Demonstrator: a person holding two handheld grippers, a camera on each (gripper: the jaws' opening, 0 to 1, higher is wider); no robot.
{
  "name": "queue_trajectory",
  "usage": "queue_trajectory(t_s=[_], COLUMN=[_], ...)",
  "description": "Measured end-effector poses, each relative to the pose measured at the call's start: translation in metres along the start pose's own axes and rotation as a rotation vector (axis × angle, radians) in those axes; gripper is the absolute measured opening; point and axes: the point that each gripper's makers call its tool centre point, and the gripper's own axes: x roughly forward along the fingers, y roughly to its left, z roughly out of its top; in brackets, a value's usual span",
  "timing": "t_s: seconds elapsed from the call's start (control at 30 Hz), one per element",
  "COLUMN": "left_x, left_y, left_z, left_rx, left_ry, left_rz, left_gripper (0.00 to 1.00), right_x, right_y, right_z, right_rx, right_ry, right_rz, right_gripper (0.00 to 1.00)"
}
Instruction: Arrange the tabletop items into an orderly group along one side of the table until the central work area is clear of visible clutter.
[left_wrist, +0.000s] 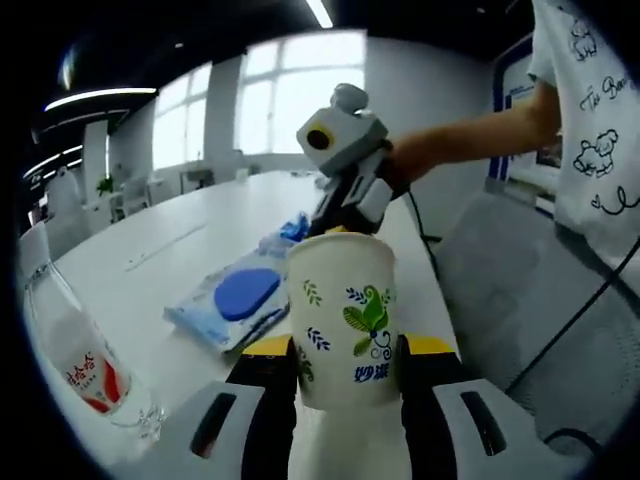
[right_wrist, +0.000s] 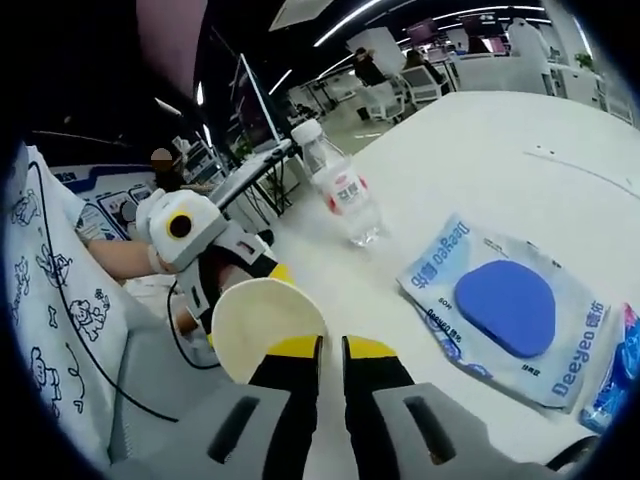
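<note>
in the left gripper view my left tongs (left_wrist: 345, 372) are pinching the paper cup (left_wrist: 343, 318) by its lower sides, holding it upright near the table (left_wrist: 180, 250) edge. beyond the cup the right tongs (left_wrist: 345, 205) come in from the right on a person's arm (left_wrist: 470, 140). the wet-wipe pack (left_wrist: 235, 300) with its blue lid lies flat towards the middle of the table, and the water bottle (left_wrist: 80, 360) lies at the left, near my side.

in the right gripper view my right tongs (right_wrist: 332, 365) are pressed almost together with nothing between them. the cup's open mouth (right_wrist: 265, 320) sits just to their left, gripped by the left tongs (right_wrist: 225, 275). the bottle (right_wrist: 340, 195) is beyond, the wipe pack (right_wrist: 505, 310) to the right, and a second blue packet (right_wrist: 615, 370), i think, at the far right edge, too cropped to be sure.

i'd judge the job barely begun: only the cup is in hand, while bottle and packs lie spread and well apart.
</note>
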Motion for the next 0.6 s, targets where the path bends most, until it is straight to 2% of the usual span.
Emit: queue_trajectory(t_s=[0.37,0.47,0.6], left_x=[0.0,0.001,0.002], left_y=[0.001,0.001,0.0], left_z=[-0.004,-0.008,-0.013], left_rx=[-0.017,-0.024,-0.029], left_ry=[0.009,0.03,0.056], left_rz=[0.006,0.012,0.017], left_gripper=[0.37,0.37,0.37], right_x=[0.004,0.004,0.003], right_y=[0.002,0.004,0.008], right_z=[-0.002,-0.002,-0.001], right_rx=[-0.001,-0.007,0.049], right_ry=[0.011,0.018,0.023], right_rz=[0.012,0.013,0.031], right_gripper=[0.01,0.0,0.0])
